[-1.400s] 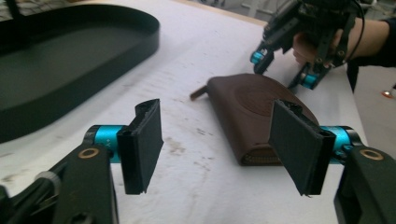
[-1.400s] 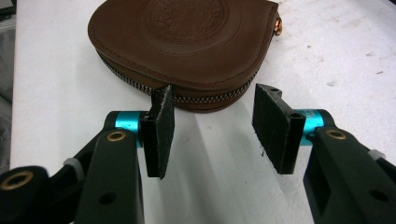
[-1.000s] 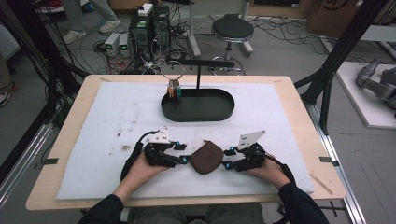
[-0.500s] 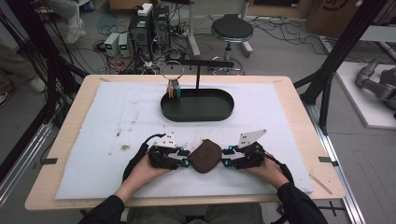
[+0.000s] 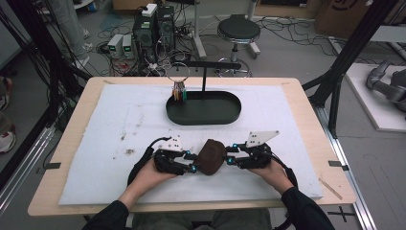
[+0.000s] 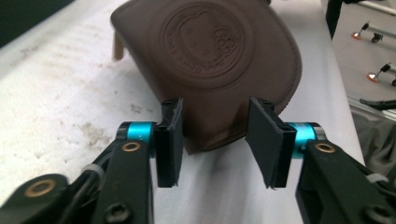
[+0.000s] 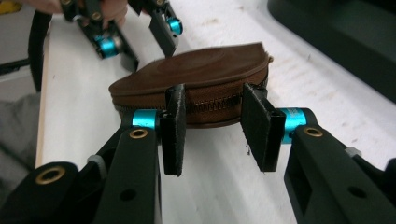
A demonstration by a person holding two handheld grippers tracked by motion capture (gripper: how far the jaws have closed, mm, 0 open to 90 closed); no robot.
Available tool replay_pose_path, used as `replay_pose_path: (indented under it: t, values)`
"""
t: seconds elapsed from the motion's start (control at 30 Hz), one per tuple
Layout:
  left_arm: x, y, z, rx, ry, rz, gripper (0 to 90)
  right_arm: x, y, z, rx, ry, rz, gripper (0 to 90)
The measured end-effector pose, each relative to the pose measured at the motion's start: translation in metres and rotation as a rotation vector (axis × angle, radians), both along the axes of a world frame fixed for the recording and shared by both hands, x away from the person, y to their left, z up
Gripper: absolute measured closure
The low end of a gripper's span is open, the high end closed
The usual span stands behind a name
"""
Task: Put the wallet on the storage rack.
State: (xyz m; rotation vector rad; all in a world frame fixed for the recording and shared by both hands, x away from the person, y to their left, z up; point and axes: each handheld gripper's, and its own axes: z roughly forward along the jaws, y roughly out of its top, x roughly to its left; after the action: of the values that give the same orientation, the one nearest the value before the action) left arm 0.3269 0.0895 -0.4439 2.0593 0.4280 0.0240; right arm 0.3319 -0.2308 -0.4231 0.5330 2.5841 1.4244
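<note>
Hardly anything moved: pouch (image 5: 210, 157) stays at the near-middle of the surface (image 5: 297, 124), both hands in place. Right gripper (image 5: 229, 160) jaws just closed onto its zip edge. Left gripper (image 5: 194, 167) jaws just opened a bit, astride the other edge, not pressing. Step looks like bracing the pouch for unzipping; next the left needs a firm pinch.

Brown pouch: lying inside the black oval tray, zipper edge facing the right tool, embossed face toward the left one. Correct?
Not quite. The brown pouch isn't in the black oval tray; the high view shows it on the white mat, nearer the person, between the left tool and the right tool. The zipper edge does face the right tool and the embossed face the left one.
</note>
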Motion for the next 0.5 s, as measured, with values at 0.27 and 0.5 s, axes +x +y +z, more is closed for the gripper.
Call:
replay_pose_path:
  t: [0.27,0.5]
  values:
    - [-0.011,-0.006,0.007,0.022,-0.101,-0.027,42.4,0.001,0.022,0.003,-0.003,-0.014,-0.026,60.8]
    - [-0.014,-0.003,0.011,0.01,-0.136,-0.021,42.4,0.002,0.016,0.004,0.005,0.012,-0.042,56.8]
